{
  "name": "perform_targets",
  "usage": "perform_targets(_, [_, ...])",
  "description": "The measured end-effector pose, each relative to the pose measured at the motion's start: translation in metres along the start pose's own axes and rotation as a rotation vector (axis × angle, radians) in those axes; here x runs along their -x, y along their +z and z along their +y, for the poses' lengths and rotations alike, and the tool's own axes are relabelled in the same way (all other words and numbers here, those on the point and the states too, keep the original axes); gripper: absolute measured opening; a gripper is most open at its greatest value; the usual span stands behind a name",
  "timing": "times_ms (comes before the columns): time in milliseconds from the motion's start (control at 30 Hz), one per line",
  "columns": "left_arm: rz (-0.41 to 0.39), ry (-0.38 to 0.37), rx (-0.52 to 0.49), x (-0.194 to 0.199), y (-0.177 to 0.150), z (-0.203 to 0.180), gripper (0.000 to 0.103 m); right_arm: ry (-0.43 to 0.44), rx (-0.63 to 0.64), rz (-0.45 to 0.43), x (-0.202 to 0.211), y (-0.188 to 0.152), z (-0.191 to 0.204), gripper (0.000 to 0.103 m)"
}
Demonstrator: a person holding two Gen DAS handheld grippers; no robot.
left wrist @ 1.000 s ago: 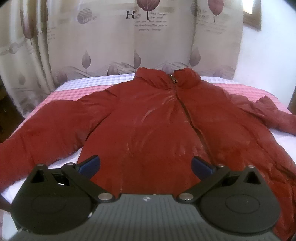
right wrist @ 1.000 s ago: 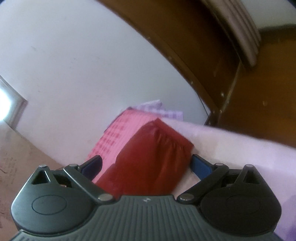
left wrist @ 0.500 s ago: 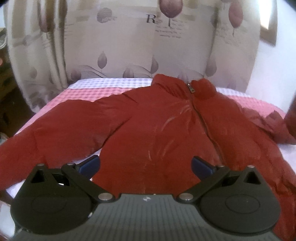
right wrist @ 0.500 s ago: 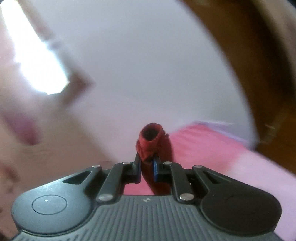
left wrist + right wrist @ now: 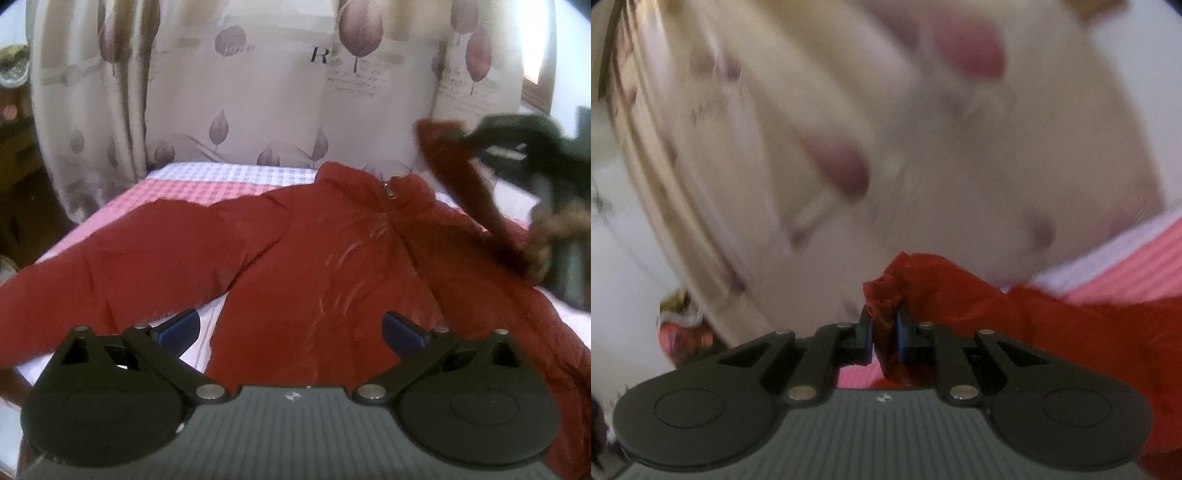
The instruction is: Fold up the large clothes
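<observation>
A dark red padded jacket [image 5: 332,266] lies face up on the bed, zipped, collar toward the curtain, its left sleeve [image 5: 122,258] spread out flat. My left gripper [image 5: 291,328] is open and empty, hovering over the jacket's lower hem. My right gripper [image 5: 884,328] is shut on the cuff of the right sleeve [image 5: 882,299]. In the left wrist view the right gripper [image 5: 517,144] holds that sleeve [image 5: 465,184] lifted above the jacket's right shoulder.
The bed has a pink and white checked sheet [image 5: 192,188]. A beige leaf-print curtain [image 5: 277,85] hangs behind the bed's head. Dark furniture [image 5: 14,192] stands at the left of the bed.
My right gripper closed on the right sleeve's cuff, lifted it off the bed and swung it up and inward over the jacket. My left gripper drifted slightly left, still open.
</observation>
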State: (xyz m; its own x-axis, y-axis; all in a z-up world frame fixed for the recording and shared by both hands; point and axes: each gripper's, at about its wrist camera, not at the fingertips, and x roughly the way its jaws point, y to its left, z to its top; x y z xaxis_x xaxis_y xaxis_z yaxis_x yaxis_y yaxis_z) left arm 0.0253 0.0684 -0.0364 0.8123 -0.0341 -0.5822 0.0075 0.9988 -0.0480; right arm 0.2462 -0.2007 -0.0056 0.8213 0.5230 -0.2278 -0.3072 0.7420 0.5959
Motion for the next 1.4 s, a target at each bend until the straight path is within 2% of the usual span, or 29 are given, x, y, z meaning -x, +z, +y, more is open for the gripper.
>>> perform_targets(100, [0.021,0.0,0.017,-0.005,-0.004,0.007,0.103,-0.03,0.078,0.102,-0.027,-0.036,0.014,0.012])
perform_targets(233, [0.031,0.004,0.044,-0.01,-0.005,0.015,0.103,-0.105,0.206,0.235,-0.052,-0.067,0.014,0.012])
perform_targets(300, [0.038,0.004,0.055,-0.012,-0.005,0.017,0.103,-0.143,0.277,0.306,-0.053,-0.086,0.014,0.012])
perform_targets(333, [0.042,0.004,0.06,-0.013,-0.005,0.018,0.103,-0.166,0.317,0.329,-0.057,-0.092,0.015,0.013])
perform_targets(433, [0.039,0.011,0.054,-0.012,-0.004,0.017,0.103,-0.154,0.35,0.422,-0.068,-0.092,0.017,0.015])
perform_targets(500, [0.027,0.027,0.034,-0.009,-0.004,0.017,0.103,-0.133,0.323,0.414,-0.049,-0.08,0.019,0.028])
perform_targets(567, [0.015,0.046,0.024,-0.007,-0.005,0.019,0.103,-0.088,0.283,0.339,-0.018,-0.054,0.021,0.064])
perform_targets(633, [0.019,0.059,0.031,-0.008,-0.006,0.026,0.103,-0.071,0.297,0.212,0.024,-0.024,0.016,0.072])
perform_targets(733, [0.037,0.084,0.092,-0.013,-0.01,0.044,0.103,-0.233,0.436,0.169,0.046,0.009,-0.003,0.072])
perform_targets(800, [0.052,0.09,0.146,-0.017,-0.013,0.059,0.103,-0.356,0.482,0.202,0.049,0.016,-0.032,0.056])
perform_targets(833, [0.066,0.093,0.184,-0.018,-0.015,0.068,0.103,-0.403,0.48,0.232,0.047,0.016,-0.047,0.038])
perform_targets(867, [0.077,0.088,0.224,-0.02,-0.017,0.078,0.103,-0.427,0.467,0.255,0.046,0.011,-0.06,0.033])
perform_targets(933, [0.084,0.093,0.291,-0.02,-0.023,0.099,0.103,-0.462,0.45,0.294,0.042,-0.004,-0.084,0.033])
perform_targets(1033, [0.076,0.131,0.358,-0.015,-0.031,0.124,0.103,-0.475,0.475,0.339,0.03,-0.034,-0.095,0.032])
perform_targets(1100, [0.062,0.153,0.42,-0.009,-0.036,0.145,0.103,-0.513,0.574,0.366,0.018,-0.055,-0.089,0.032])
perform_targets(1167, [0.039,0.145,0.512,-0.002,-0.044,0.17,0.103,-0.551,0.688,0.369,0.007,-0.073,-0.08,0.032])
perform_targets(1233, [0.012,0.147,0.595,0.006,-0.051,0.192,0.103,-0.558,0.711,0.358,0.011,-0.075,-0.082,0.032])
perform_targets(1400, [-0.035,0.166,0.736,0.012,-0.057,0.246,0.102,-0.526,0.652,0.339,0.018,-0.068,-0.091,0.032])
